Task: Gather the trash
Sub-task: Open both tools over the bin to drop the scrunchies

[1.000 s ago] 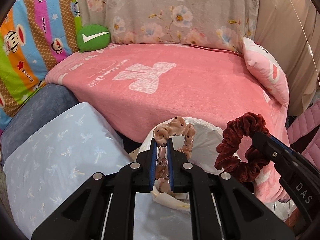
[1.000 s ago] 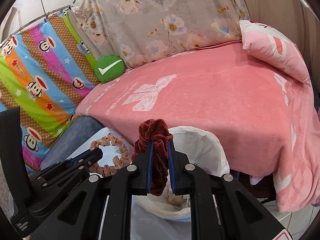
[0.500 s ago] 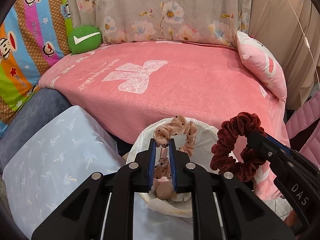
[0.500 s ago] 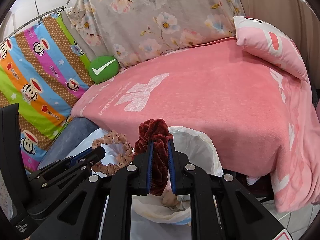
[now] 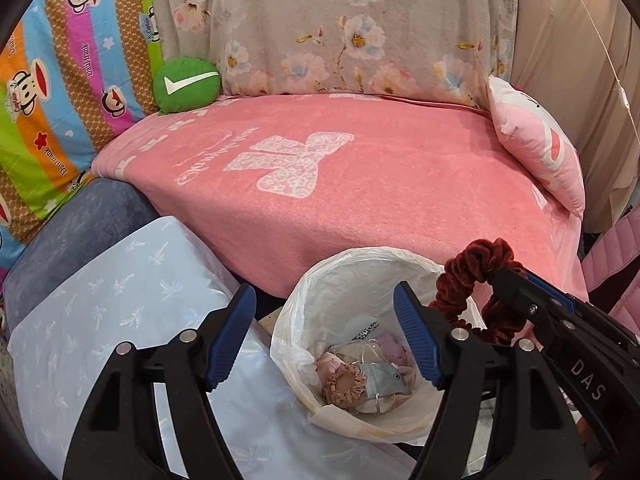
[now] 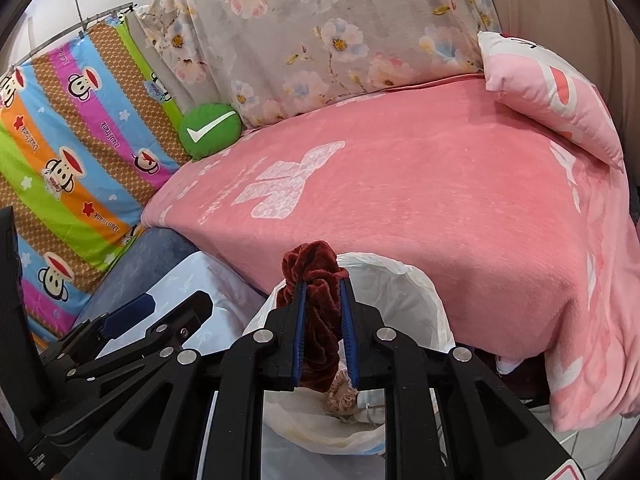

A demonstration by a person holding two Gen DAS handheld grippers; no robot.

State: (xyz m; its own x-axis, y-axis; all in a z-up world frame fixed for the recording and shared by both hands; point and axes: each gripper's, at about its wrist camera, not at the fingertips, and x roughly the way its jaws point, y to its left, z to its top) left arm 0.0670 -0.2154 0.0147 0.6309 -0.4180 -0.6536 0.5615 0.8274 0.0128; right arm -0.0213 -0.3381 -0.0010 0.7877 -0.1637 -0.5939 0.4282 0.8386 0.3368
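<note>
The left gripper (image 5: 324, 334) stands wide open at the lower centre of its view, its blue-padded jaws spread above the mouth of the white-lined trash bin (image 5: 340, 264), holding nothing. A pale pink spotted scrunchie (image 5: 345, 383) lies at the bottom of the bin, lower centre, among crumpled paper and what looks like a face mask (image 5: 384, 378). The right gripper (image 6: 323, 334) is clamped on a dark red velvet scrunchie (image 6: 316, 312), which sits pinched between the blue pads with a loop poking out above the tips; in the left view the same scrunchie (image 5: 472, 280) hangs at the right of the frame, over the bin's right-hand rim. The bin stands against the edge of the bed under its pink blanket (image 5: 380, 184), with a light blue patterned cushion (image 5: 120, 312) to the lower left. So the step in hand looks like dropping items into the bin, one of them already in. The next move probably calls for the right gripper to shift a little further over the liner opening, then part its jaws so the velvet loop falls inside rather than snagging on the rim.
</note>
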